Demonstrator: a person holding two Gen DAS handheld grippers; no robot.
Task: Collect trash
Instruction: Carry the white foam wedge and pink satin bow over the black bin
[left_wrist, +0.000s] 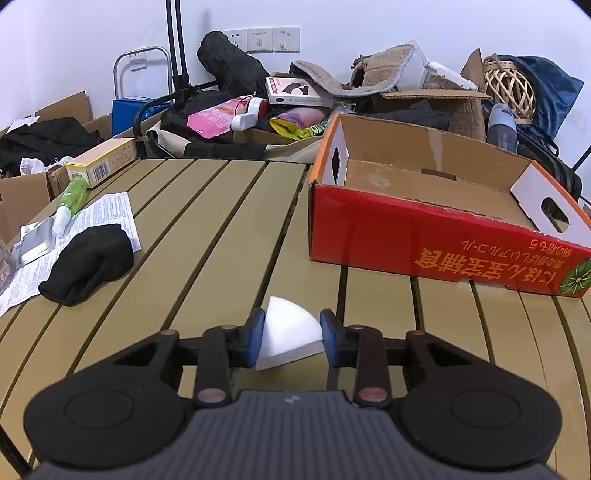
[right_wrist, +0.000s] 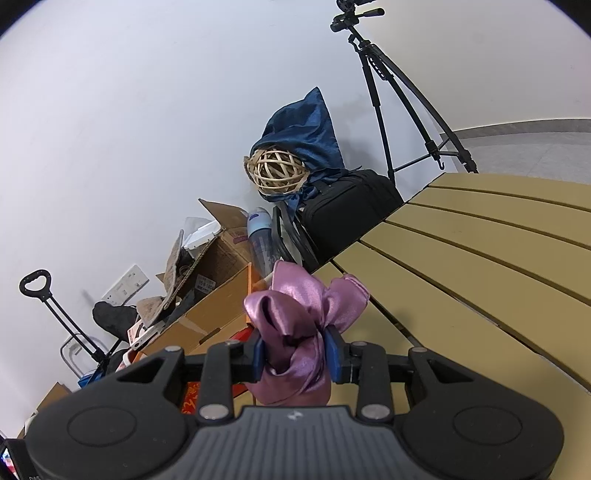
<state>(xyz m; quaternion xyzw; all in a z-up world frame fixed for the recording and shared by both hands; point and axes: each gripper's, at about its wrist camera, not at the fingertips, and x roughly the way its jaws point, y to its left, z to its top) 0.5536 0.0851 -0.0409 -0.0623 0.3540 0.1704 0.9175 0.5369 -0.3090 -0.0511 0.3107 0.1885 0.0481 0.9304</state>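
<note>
My left gripper (left_wrist: 292, 338) is shut on a white wedge of foam (left_wrist: 290, 332) and holds it low over the tan slatted table (left_wrist: 207, 236). An open red cardboard box (left_wrist: 436, 206) stands ahead to the right, its inside bare. My right gripper (right_wrist: 295, 356) is shut on a bunched purple satin cloth (right_wrist: 303, 317) and holds it tilted above the table's edge (right_wrist: 480, 258), next to the box's cardboard side (right_wrist: 207, 325).
On the table's left lie a black sock (left_wrist: 88, 262), a printed leaflet (left_wrist: 110, 210), a green tube (left_wrist: 72, 199), a foil pack (left_wrist: 35, 245) and a yellow carton (left_wrist: 103, 160). Clutter, boxes and bags line the wall. A tripod (right_wrist: 391, 96) stands behind.
</note>
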